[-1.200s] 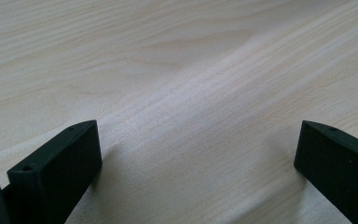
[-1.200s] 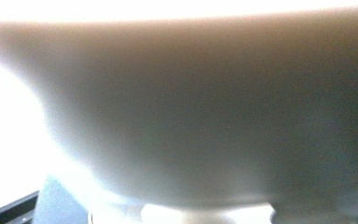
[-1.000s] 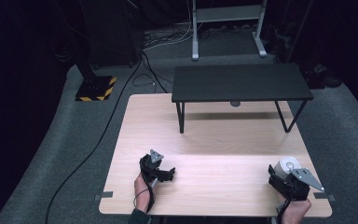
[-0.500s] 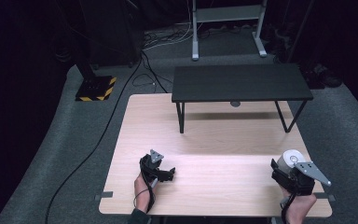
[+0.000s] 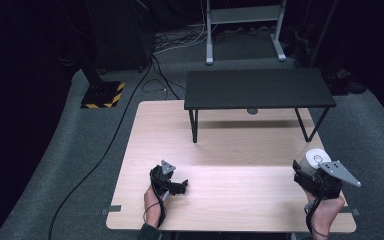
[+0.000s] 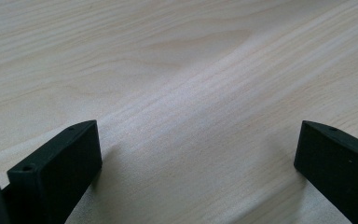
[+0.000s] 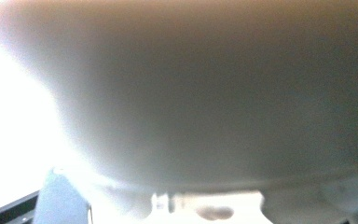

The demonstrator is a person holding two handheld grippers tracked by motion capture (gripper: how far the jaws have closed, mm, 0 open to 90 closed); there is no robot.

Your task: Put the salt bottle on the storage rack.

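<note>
The light wooden table [image 5: 230, 150] carried a small black bench-like stand [image 5: 257, 89] toward its 12 o'clock edge, with bare wood in front of it. The left hand-held gripper [image 5: 172, 184] lay low at about 7 o'clock on the table, gripped by the person's left hand [image 5: 152, 202], its grey three-cornered plate up and its tips pointing toward 3 o'clock. In the left gripper view its two black jaws stood wide apart over bare wood grain [image 6: 191, 93], nothing between them.

The right hand-held gripper [image 5: 305, 172] sat at about 4 o'clock, near the table's right edge, held from below by the right hand [image 5: 322, 212]. A white round object [image 5: 314, 158], seemingly a bowl or cup seen from above, lay just at the gripper's 12 o'clock side, touching or nearly touching its front end; the grey plate partly overlapped it in the high view. In the right gripper view a pale, blurred curved surface [image 7: 205, 93] pressed very close to the camera, likely that same white object, with the jaws hidden behind it. Whether this gripper was clamped on the white object or merely resting against it could not be told.

A dark cable [image 5: 105, 150] ran across the grey carpet at the table's 9 o'clock side.
</note>
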